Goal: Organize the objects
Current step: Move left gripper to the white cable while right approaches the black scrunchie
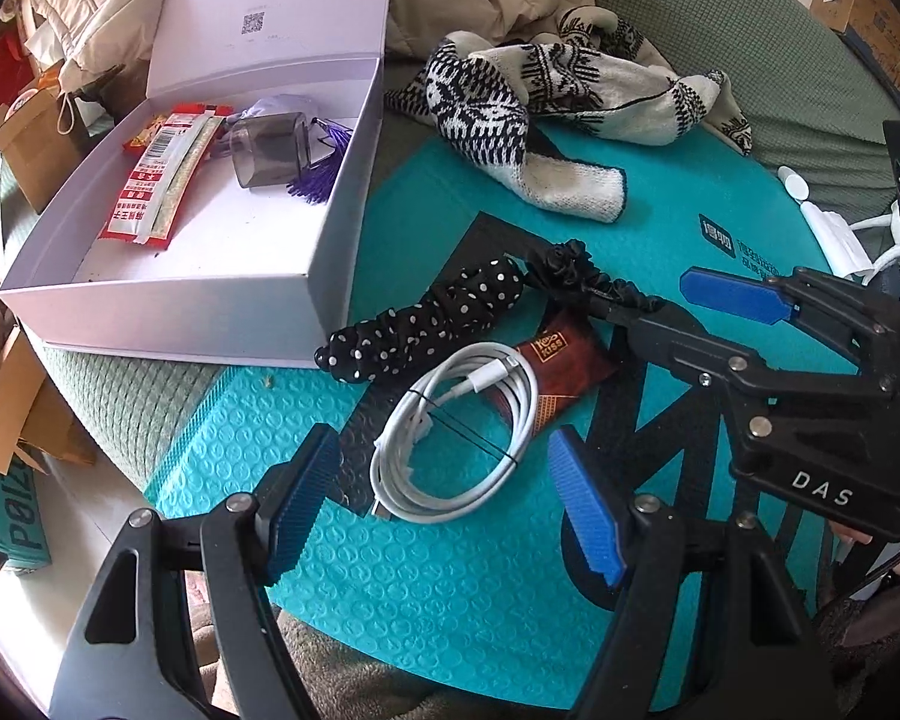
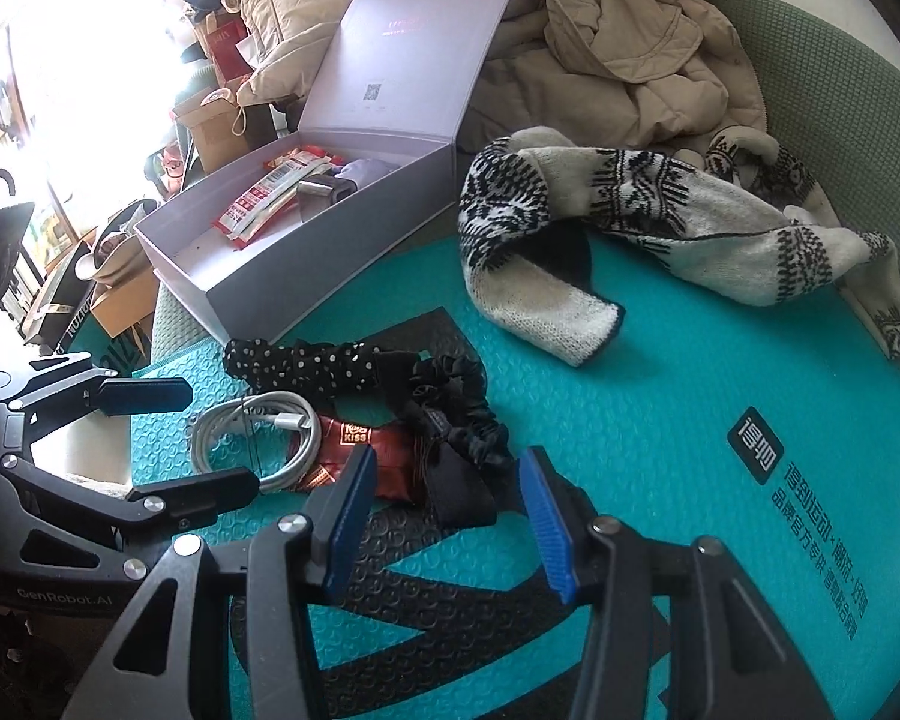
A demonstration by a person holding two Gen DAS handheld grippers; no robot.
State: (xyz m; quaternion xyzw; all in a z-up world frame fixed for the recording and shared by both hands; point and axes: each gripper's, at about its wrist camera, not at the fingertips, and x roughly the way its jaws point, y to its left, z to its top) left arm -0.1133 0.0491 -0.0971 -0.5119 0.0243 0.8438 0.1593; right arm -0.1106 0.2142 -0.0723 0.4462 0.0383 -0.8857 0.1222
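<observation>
Both grippers' jaws stand apart, empty: left gripper over the white cable, right gripper beside it. With 2 scrunchies touching the cable, a grab could snag them.

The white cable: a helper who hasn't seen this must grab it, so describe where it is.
On the teal bubble mailer, in front of the open white box, lies a small pile. The white cable is the coiled loop there, overlapping a brown snack packet, beside the polka-dot scrunchie.
</observation>
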